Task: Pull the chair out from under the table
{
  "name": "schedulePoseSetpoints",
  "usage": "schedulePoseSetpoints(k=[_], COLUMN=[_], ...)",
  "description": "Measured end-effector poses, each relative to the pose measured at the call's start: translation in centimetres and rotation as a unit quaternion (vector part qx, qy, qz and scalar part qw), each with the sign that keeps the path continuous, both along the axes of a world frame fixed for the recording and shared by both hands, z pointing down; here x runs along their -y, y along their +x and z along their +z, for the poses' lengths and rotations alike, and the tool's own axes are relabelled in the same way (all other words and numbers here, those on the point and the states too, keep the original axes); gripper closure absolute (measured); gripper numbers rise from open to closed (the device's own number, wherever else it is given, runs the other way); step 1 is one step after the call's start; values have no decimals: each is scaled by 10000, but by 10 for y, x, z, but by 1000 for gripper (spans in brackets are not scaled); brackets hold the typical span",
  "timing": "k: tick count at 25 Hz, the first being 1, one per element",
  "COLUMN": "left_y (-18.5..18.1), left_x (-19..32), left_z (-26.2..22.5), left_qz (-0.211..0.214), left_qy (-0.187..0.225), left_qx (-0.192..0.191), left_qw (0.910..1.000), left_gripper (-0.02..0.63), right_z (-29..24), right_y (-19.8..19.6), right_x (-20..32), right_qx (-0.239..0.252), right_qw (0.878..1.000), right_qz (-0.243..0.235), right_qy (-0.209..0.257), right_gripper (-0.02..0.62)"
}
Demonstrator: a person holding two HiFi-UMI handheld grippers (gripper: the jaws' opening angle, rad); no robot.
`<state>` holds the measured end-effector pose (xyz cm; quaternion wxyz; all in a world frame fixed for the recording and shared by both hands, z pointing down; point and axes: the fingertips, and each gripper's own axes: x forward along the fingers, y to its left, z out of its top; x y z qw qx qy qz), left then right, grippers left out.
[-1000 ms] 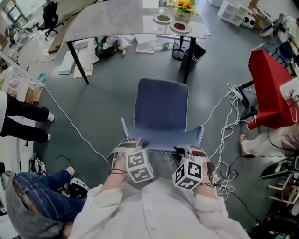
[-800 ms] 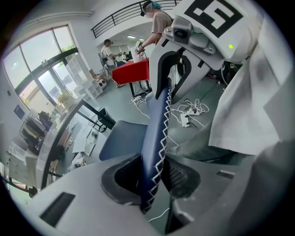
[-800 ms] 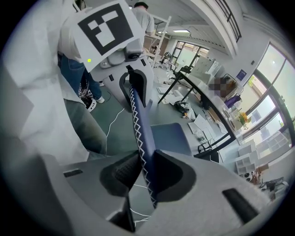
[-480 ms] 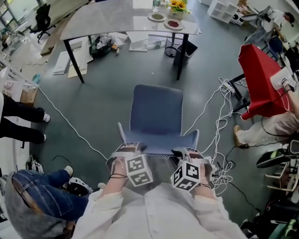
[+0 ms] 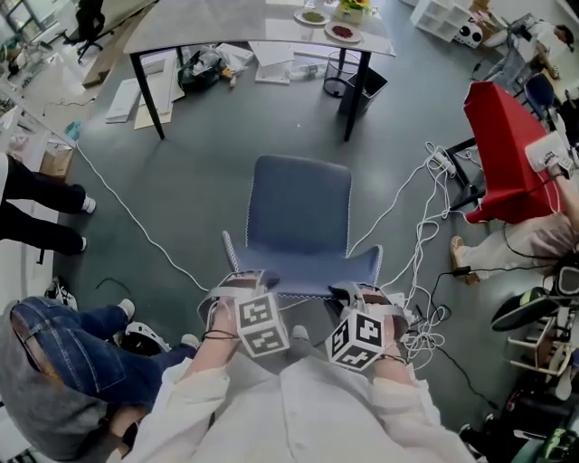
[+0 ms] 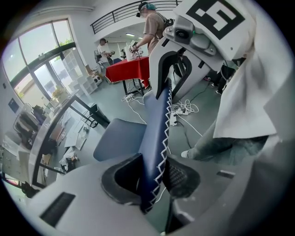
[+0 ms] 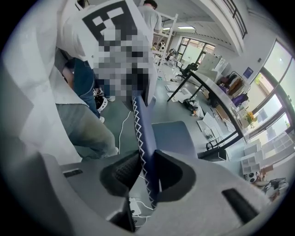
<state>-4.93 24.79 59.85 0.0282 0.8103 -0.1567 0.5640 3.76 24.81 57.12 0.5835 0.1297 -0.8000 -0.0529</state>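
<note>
I'm clamping the left gripper (image 5: 260, 282) and right gripper (image 5: 346, 291) on opposite ends of the chair (image 5: 300, 210) backrest's crosswise top edge, seat lying ahead toward the table (image 5: 199, 27).

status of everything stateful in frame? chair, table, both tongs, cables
chair: upright on open floor, clear of the table, backrest top gripped at both ends
table: standing, chair not under it
left tongs: shut on the chair backrest's stitched edge
right tongs: shut on the same backrest edge
cables: loose and tangled on the floor beside the chair
</note>
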Motion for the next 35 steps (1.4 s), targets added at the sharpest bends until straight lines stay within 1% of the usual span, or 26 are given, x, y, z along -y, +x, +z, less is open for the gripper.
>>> schedulePoseSetpoints(k=[6,11,19,25,35], left_y=[13,32,54,57,68], left_x=[-45,-80,-128,-148,-157], left_z=[4,10,6,0,1], left_qz=[-345,-587,-955,-937,-863], left_qy=[-19,-93,-88,-181,-157], left_qx=[15,96,75,87,90], left_qw=[9994,9982,9954,9954,9961], left_gripper=[489,489,489,489,489], right_z=[6,11,6,0,1], right_y=[13,30,52,55,66], right_x=[-42,-72,-115,-137,-145], right_qx=[82,103,204,310,268], right_qw=[9995,9986,9961,9955,9964], right_qz=[-303,-521,-861,-893,-800], right_qy=[97,68,39,-2,-12], right_gripper=[511,511,511,512,512])
